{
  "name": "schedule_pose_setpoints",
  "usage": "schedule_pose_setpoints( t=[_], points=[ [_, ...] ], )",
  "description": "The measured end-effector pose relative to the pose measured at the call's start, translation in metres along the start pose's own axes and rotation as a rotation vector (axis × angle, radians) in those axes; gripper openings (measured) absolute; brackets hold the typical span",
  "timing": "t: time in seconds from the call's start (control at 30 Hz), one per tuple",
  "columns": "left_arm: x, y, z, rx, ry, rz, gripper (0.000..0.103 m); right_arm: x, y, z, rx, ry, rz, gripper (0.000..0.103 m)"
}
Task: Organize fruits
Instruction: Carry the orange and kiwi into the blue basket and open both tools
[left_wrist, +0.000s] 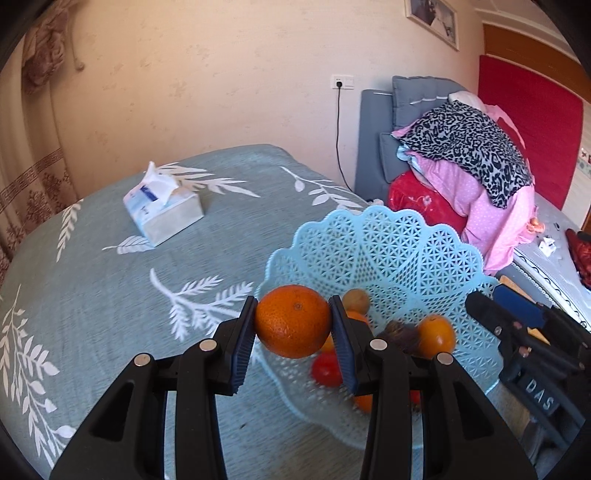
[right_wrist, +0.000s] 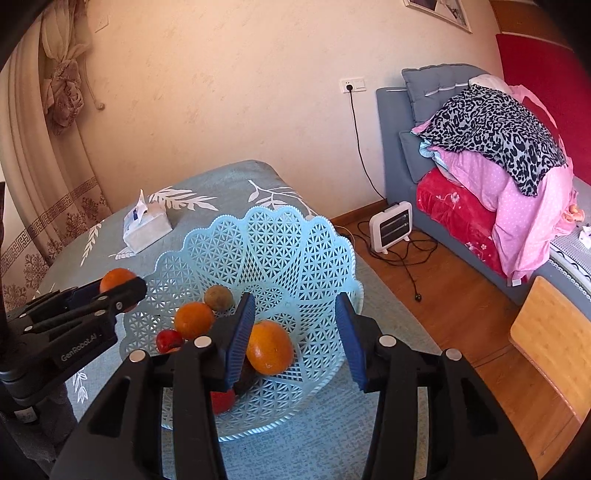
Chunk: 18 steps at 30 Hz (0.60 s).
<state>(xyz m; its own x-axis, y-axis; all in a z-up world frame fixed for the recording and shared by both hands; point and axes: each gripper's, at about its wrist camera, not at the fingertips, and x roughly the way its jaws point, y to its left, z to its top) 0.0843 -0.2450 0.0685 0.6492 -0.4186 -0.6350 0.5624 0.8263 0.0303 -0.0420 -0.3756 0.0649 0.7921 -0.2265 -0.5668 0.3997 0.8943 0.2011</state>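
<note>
Clamped between the pads of the left gripper (left_wrist: 293, 326), a round orange citrus fruit (left_wrist: 293, 326) is held above the near-left rim of the pale blue perforated plastic basket (left_wrist: 406, 251), its stem dimple turned toward the camera. Open teal leaf-print cloth (left_wrist: 110, 295) lies to the left, around a tissue box (left_wrist: 164, 212). Farther right, the right gripper (right_wrist: 295, 332) is seen empty, jaws parted over another orange (right_wrist: 269, 347) inside the basket. Red fruit (right_wrist: 169, 340) is partly hidden.

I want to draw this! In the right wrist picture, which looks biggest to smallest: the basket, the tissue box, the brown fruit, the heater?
1. Basket, by far.
2. Tissue box and heater: they look alike, so no ranking; the heater sits farther away.
3. Brown fruit, smallest.
</note>
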Motion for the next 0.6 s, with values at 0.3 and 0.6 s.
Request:
schedule_pose_setpoints(
  t=[0.3, 0.6],
  points=[
    [0.013, -0.015, 0.009, 0.015, -0.002, -0.032, 0.04, 0.002, -0.001, -0.001, 0.002, 0.002, -0.005, 0.047],
    [0.006, -0.007, 0.009, -0.006, -0.024, -0.019, 0.054, -0.002, 0.0, -0.001, -0.012, -0.009, -0.007, 0.056]
  ],
)
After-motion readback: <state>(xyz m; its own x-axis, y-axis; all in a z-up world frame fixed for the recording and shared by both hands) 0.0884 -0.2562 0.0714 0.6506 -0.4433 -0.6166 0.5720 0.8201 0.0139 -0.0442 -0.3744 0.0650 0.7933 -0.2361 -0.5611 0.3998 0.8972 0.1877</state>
